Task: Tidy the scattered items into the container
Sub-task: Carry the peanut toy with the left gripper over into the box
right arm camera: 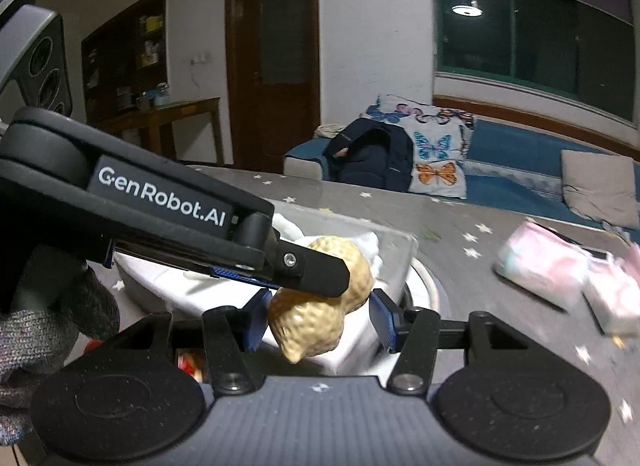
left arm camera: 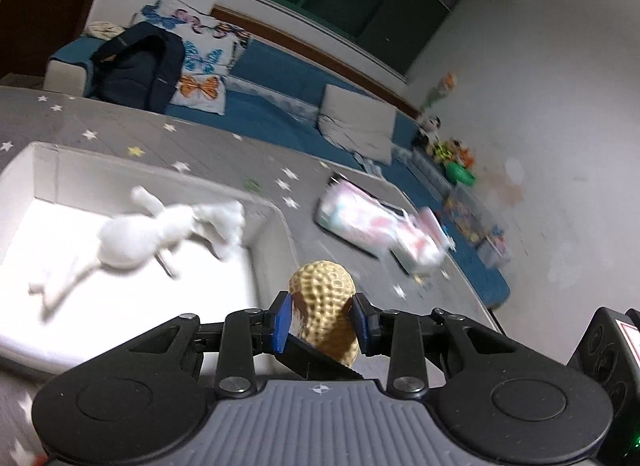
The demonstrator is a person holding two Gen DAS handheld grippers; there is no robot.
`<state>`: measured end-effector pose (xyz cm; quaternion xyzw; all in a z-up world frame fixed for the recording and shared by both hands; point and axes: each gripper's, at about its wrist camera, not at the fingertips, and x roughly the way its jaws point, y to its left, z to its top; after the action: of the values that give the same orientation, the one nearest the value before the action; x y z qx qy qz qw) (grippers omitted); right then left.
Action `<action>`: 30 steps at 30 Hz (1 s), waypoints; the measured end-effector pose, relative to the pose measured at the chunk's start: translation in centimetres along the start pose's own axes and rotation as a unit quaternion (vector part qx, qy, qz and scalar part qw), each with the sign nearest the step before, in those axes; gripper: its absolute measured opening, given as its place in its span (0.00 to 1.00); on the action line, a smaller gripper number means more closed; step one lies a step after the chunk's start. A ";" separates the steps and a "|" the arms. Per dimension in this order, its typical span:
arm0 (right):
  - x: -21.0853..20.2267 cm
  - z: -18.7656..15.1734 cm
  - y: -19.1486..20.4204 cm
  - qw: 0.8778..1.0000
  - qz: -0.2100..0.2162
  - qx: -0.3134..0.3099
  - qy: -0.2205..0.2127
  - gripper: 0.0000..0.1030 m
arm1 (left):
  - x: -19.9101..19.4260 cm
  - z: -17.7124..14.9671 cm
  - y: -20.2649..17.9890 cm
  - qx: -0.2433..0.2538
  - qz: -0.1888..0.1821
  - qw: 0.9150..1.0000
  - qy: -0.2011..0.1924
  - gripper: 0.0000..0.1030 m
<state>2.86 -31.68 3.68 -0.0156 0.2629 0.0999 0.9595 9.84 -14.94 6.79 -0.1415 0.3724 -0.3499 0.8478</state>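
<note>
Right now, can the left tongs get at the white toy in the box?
Probably not to grab it. The left tongs are shut on the peanut toy, so they are full. The path itself looks free: the box is open-topped and nothing covers the white toy.

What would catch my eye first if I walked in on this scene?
Probably the big peanut-shaped toy, pinched between the blue pads of the left tool right in front of the camera. Just past it on the left sits a white box on the starry grey mat, with a white animal figure lying inside. To the right, pink-and-white packages lie blurred on the mat.
</note>
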 end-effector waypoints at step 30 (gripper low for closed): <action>15.0 3.2 0.2 0.985 0.002 -0.037 0.171 0.53 | 8.9 4.4 10.0 -0.110 0.012 0.991 0.074 0.33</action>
<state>17.06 -28.47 -1.14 -0.0675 0.4190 0.1077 0.8990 22.21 -14.14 0.07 -0.2027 0.4720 -0.3061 0.8016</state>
